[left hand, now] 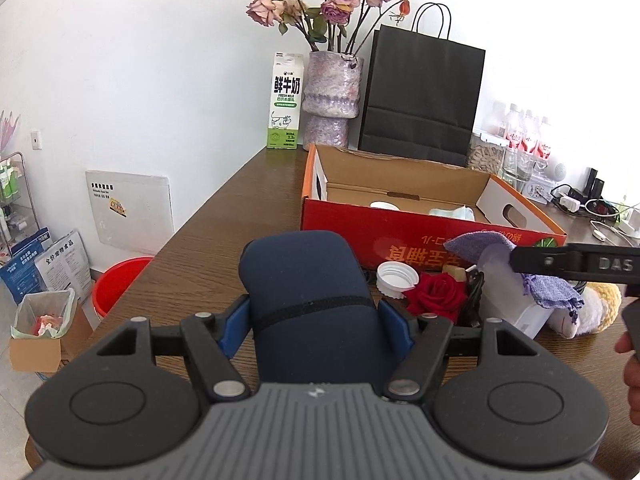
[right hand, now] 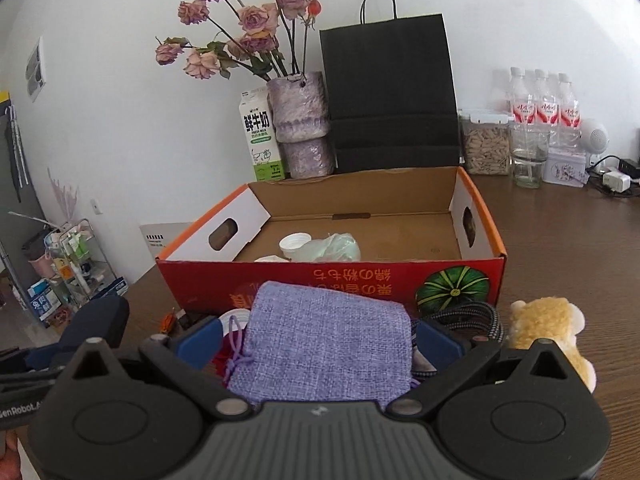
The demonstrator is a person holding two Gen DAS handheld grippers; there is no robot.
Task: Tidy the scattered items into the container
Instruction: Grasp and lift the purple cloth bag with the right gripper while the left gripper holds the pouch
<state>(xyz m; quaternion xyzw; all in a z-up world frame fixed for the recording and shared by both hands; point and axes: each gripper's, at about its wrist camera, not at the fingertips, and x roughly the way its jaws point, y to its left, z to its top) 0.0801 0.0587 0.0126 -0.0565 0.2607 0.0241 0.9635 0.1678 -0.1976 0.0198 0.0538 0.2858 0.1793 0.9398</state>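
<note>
Against the wall at the back of the bench (right hand: 560, 240) stand a milk carton (left hand: 285, 101), a purple vase (left hand: 331, 98) of faded roses (right hand: 240, 28) and a black paper bag (right hand: 390, 96). Water bottles (right hand: 542, 106) and a jar of seeds (right hand: 485, 145) crowd the right; a red bucket (left hand: 116, 284) sits on the floor.

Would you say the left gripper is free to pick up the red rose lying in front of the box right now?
Probably not yet. The left gripper is already shut on the navy pouch, so it has no free jaws. The red rose lies uncovered just beside it, before the cardboard box, so dropping the pouch first should clear the way.
</note>
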